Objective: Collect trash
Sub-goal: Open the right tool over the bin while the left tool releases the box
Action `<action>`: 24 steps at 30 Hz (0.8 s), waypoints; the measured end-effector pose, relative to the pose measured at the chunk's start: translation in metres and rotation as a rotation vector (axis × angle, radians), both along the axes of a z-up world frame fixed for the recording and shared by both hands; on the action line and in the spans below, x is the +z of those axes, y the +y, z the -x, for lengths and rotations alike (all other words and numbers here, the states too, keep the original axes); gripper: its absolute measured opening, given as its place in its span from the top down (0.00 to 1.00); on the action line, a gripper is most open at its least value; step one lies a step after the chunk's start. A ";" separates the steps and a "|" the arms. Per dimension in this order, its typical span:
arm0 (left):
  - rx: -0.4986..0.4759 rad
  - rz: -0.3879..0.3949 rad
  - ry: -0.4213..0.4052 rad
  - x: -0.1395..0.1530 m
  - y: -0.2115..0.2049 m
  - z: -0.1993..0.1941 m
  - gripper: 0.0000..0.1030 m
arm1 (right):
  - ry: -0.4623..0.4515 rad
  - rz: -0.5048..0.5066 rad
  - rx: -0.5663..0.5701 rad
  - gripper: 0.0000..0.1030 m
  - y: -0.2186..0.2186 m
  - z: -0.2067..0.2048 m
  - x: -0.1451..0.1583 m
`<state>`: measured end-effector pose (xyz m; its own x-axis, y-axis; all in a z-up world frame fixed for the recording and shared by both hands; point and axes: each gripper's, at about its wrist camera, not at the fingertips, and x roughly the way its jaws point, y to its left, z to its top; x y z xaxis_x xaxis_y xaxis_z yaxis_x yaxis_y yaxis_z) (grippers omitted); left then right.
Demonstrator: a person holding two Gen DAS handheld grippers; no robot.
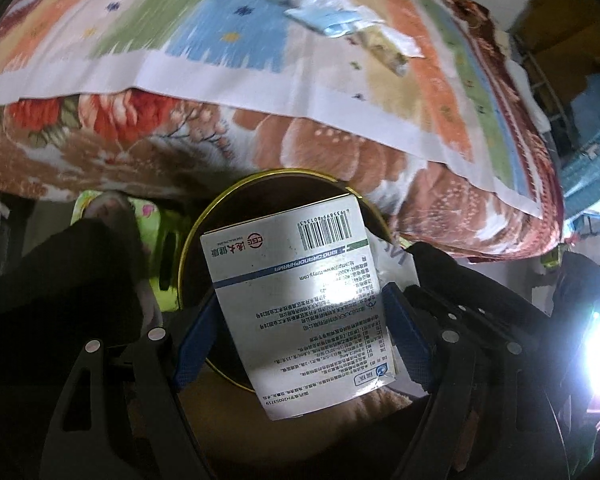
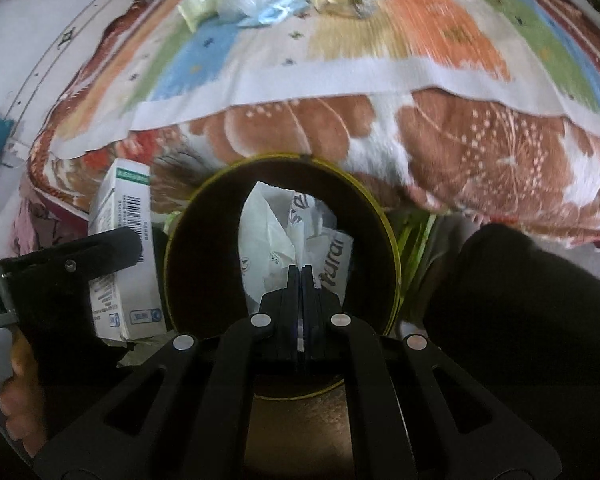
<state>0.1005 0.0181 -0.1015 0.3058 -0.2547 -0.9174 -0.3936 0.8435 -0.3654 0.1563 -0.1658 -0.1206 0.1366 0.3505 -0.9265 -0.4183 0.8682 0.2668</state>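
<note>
The left gripper (image 1: pixel 300 320) has its blue jaws closed against the sides of a white medicine box (image 1: pixel 296 300), holding it upright at the bin's (image 1: pixel 188 240) yellow rim at frame centre, apparently poised to drop it in. The right gripper (image 2: pixel 302 276) reaches into the same bin (image 2: pixel 392 240), jaws pressed together with a sliver of the crumpled white wrapper (image 2: pixel 292 232) seemingly pinched between them. More scraps (image 2: pixel 284 0) lie on the bed's patchwork blanket (image 2: pixel 380 60) at the frame's top, not yet collected.
</note>
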 end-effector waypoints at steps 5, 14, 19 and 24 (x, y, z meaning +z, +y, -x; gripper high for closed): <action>0.020 -0.014 0.025 -0.008 0.003 -0.007 0.24 | 0.033 0.013 -0.021 0.97 0.001 -0.006 -0.012; 0.030 0.003 -0.018 -0.006 0.004 -0.015 0.13 | 0.037 0.012 -0.071 0.64 -0.006 -0.014 -0.014; 0.066 0.005 -0.049 0.008 0.015 -0.011 0.13 | 0.000 -0.009 -0.089 0.58 -0.012 -0.016 0.000; 0.042 -0.099 -0.068 0.024 0.019 -0.024 0.11 | -0.056 -0.014 -0.056 0.52 -0.007 -0.017 0.016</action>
